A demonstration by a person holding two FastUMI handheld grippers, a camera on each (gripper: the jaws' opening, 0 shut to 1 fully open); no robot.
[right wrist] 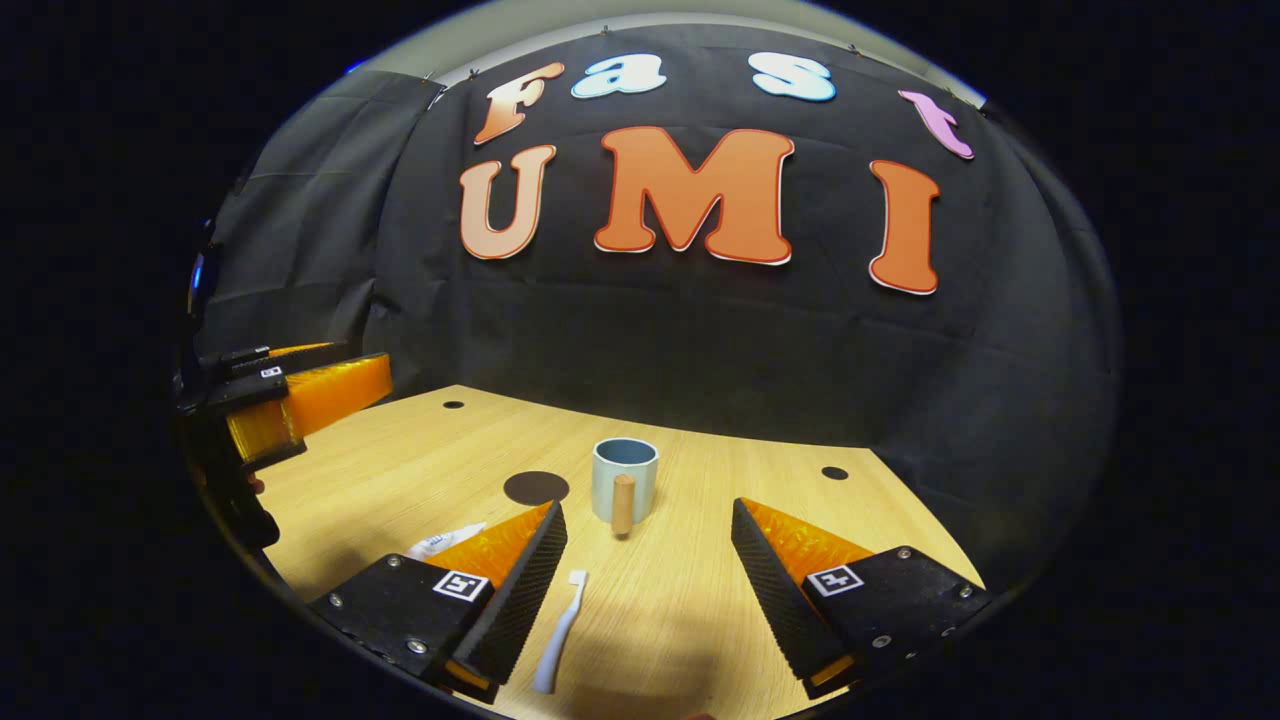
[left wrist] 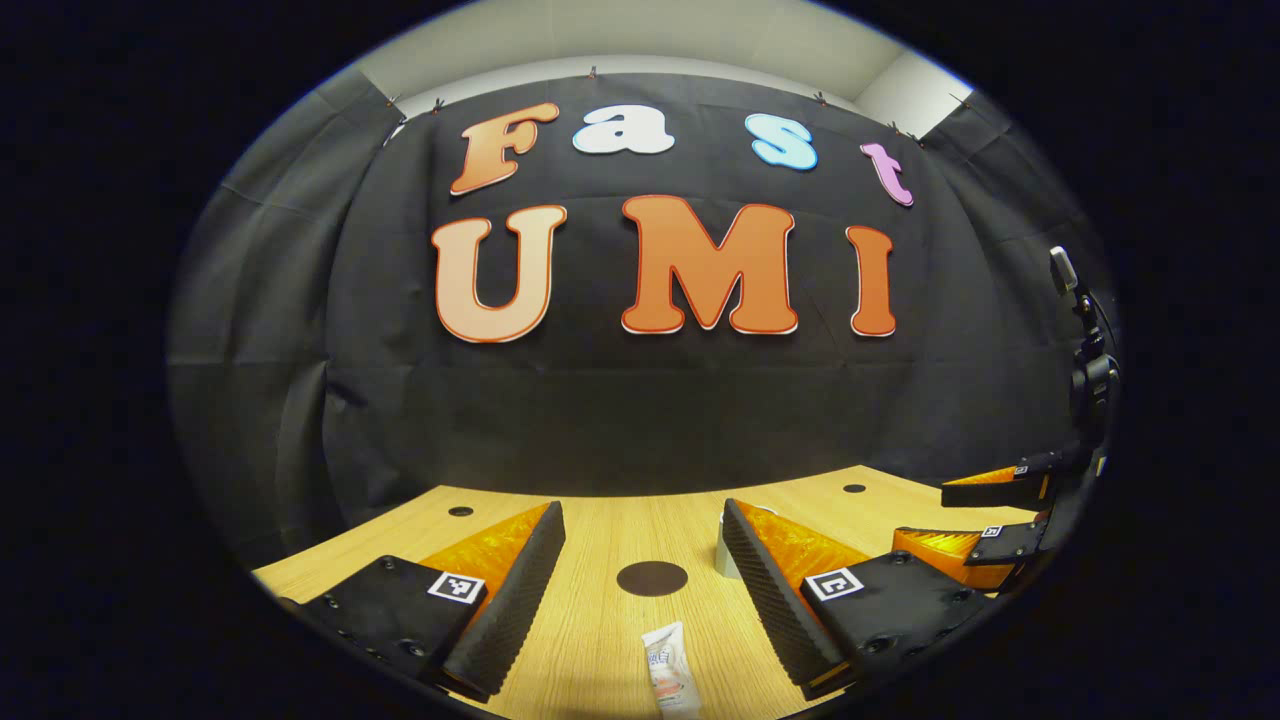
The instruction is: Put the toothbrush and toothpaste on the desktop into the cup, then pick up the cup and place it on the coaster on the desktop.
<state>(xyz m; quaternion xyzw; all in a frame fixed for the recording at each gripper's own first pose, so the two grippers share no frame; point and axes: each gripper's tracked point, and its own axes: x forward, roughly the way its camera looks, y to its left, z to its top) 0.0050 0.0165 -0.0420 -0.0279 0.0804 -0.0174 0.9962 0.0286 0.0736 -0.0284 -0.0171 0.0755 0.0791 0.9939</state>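
Toothpaste [left wrist: 671, 680] lay flat on the desk [left wrist: 600, 620], low in the left gripper view, between the fingers of the left hand-held gripper [left wrist: 640, 580] but not touching them. That gripper was wide open and held nothing. A dark round coaster [left wrist: 651, 578] sat on the desk just past the toothpaste. A bit of the cup [left wrist: 728, 560] peeked out behind the right-side finger. Far to the right, the right hand-held gripper [left wrist: 985, 520] hung over the edge of the desk.

In the right gripper view, the right hand-held gripper [right wrist: 650, 570] was wide open too, with nothing in it. The toothbrush [right wrist: 558, 632] lay on the desk [right wrist: 700, 600] just beside the left-side finger, with its bristle end pointing away from the camera. The cup [right wrist: 624, 480] stood upright farther off, near the middle of the desk, with its wooden handle turned toward the camera. The coaster [right wrist: 536, 487] lay near the cup, on its left, not touching it. The toothpaste [right wrist: 440, 542] poked out behind the left-side finger. The left hand-held gripper [right wrist: 300, 400] hung over the left side of the desk, up off the wood.
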